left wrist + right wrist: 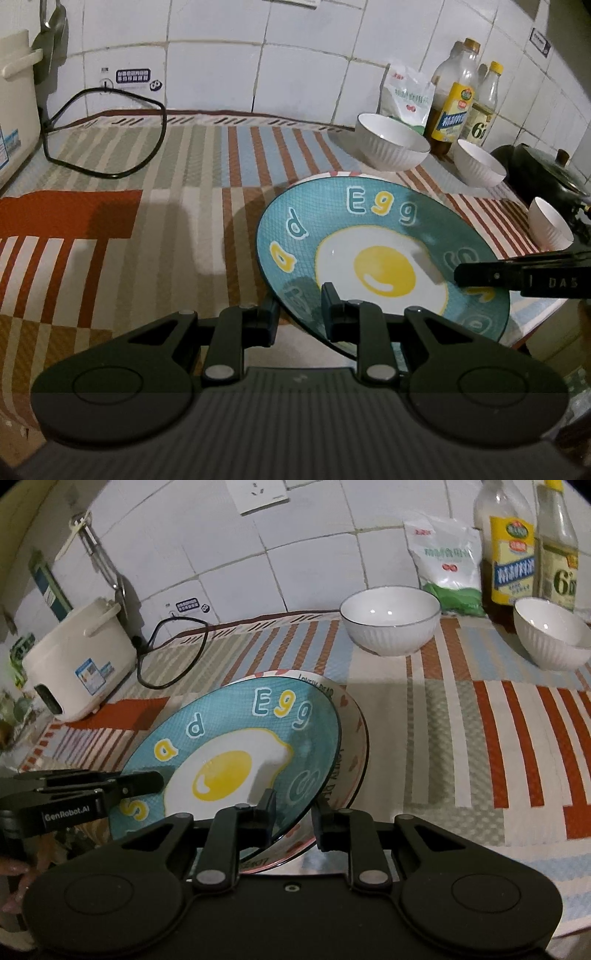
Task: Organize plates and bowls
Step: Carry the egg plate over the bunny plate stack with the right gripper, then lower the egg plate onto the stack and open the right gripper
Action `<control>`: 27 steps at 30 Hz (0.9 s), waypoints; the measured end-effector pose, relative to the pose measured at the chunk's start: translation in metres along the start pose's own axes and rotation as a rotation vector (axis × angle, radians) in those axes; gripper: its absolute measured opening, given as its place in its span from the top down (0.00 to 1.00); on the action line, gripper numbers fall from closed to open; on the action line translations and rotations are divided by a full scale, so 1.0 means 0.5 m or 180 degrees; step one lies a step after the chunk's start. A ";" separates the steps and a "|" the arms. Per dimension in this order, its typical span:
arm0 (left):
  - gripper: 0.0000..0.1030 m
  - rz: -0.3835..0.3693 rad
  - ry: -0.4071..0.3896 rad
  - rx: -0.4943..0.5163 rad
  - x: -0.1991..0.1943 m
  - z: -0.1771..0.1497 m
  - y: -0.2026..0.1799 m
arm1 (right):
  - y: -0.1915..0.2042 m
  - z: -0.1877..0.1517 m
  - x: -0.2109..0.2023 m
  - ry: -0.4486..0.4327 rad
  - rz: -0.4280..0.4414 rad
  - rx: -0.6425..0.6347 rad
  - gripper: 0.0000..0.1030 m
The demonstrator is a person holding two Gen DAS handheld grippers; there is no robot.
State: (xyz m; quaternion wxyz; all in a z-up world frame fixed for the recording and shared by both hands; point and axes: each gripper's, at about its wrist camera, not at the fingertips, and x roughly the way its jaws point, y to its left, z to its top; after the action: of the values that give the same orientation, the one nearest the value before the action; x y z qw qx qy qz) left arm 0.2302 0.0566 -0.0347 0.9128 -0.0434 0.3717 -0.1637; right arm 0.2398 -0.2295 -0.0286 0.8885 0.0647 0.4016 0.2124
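A blue plate (369,236) (229,731) with a fried-egg picture and the letters "Egg" is tilted, its far rim resting on a white plate with pink hearts (354,738) (343,173) on the striped mat. My left gripper (299,317) (147,782) is shut on the blue plate's near left rim. My right gripper (293,818) (461,275) straddles the near right rim, with a sliver of gap showing beside one finger. Three white ribbed bowls (391,144) (478,162) (548,221) stand upright behind and to the right.
A cream rice cooker (74,664) with a looped black cord (110,173) sits at the far left. Two oil bottles (454,99) and a white bag (443,561) line the tiled wall. A dark pot (546,173) stands at the far right, near the counter's edge.
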 end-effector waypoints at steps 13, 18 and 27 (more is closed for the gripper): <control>0.79 0.0002 0.0001 -0.0062 0.004 -0.001 0.002 | 0.064 0.004 0.008 0.0008 -0.0609 -0.1091 0.56; 0.79 -0.0010 -0.0014 -0.0099 0.003 -0.001 0.003 | 0.095 -0.026 0.014 -0.0077 -0.0835 -0.1618 0.54; 0.79 0.0338 -0.0029 0.0287 0.009 -0.007 -0.041 | 0.054 -0.040 -0.019 -0.0416 -0.0595 -0.1067 0.55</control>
State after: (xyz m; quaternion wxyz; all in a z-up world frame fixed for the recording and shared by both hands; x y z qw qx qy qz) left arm 0.2252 0.0358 -0.0361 0.9229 0.0167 0.3616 -0.1314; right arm 0.2108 -0.2104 -0.0276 0.9268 -0.1081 0.3064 0.1883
